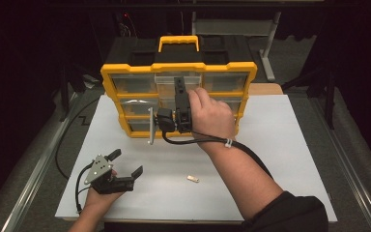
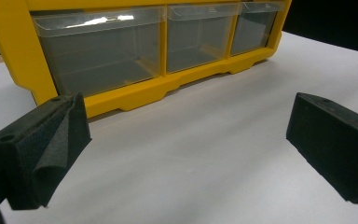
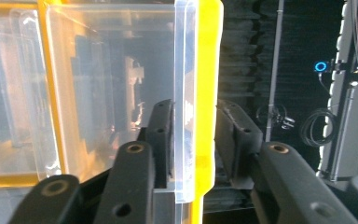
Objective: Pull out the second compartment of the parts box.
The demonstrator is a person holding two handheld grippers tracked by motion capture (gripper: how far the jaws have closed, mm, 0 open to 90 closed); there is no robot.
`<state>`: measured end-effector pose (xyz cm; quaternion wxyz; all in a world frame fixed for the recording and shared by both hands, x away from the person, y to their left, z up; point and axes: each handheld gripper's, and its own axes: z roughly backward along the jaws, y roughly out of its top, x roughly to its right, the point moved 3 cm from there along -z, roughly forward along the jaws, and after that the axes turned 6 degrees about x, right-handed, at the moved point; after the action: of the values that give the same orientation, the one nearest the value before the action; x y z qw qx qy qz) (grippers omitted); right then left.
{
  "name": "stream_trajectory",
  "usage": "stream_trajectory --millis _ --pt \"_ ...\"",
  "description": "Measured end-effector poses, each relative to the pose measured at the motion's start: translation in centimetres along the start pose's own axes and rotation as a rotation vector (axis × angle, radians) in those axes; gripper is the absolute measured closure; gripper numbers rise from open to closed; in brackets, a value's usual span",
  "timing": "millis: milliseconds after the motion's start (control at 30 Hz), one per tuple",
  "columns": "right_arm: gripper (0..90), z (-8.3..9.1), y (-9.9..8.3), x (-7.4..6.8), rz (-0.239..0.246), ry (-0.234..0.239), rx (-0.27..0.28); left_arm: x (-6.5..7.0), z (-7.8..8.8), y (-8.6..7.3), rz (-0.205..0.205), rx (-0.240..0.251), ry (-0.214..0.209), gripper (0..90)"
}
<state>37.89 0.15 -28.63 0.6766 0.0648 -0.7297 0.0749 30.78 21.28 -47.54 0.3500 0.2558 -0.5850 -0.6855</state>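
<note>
- The tabletop (image 1: 280, 145), a white board, carries everything.
- The yellow organiser (image 1: 178, 99) stands upright near the far edge of the tabletop, with clear drawers in rows and a yellow handle (image 1: 178, 42) on top.
- The right tool (image 1: 179, 89) is up against the organiser's front at the top middle drawer (image 1: 174, 79); in the right gripper view its jaws straddle that drawer's clear front wall (image 3: 184, 107), set slightly apart, and whether the pads press on it I cannot tell.
- The left tool (image 1: 125, 162) rests low over the near left of the tabletop, jaws wide apart and empty.
- A small pale piece (image 1: 192, 179) lies loose on the near tabletop, well apart from both tools.
</note>
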Motion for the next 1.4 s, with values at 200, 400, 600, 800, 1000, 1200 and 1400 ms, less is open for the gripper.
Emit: stream_trajectory --millis 200,400,600,800,1000,1200,1400 --pt "41.3 -0.2 0.2 0.3 -0.031 0.045 -0.01 0.0 0.0 0.0 -0.001 0.0 0.0 1.0" --pt "28.9 -1.0 -0.3 0.3 -0.071 0.085 -0.045 -0.1 0.0 0.0 -0.003 -0.003 -0.002 0.9" --pt "44.9 -1.0 -0.8 0.4 -0.075 0.086 -0.047 0.0 0.0 -0.1 -0.008 -0.005 -0.004 0.8" --pt "59.4 -0.9 -1.3 0.7 -0.077 0.106 -0.058 0.0 -0.1 -0.1 -0.008 -0.005 -0.008 0.9" --pt "69.6 -0.9 -1.7 0.6 -0.062 0.107 -0.073 0.1 -0.1 -0.1 -0.008 -0.007 -0.01 0.9" --pt "77.9 -0.9 -2.1 0.7 -0.056 0.085 -0.08 0.0 -0.1 -0.1 -0.008 -0.007 -0.011 0.9" --pt "79.3 -0.6 -2.0 0.5 -0.031 0.069 -0.074 0.0 -0.1 -0.1 -0.008 -0.008 -0.012 0.9"
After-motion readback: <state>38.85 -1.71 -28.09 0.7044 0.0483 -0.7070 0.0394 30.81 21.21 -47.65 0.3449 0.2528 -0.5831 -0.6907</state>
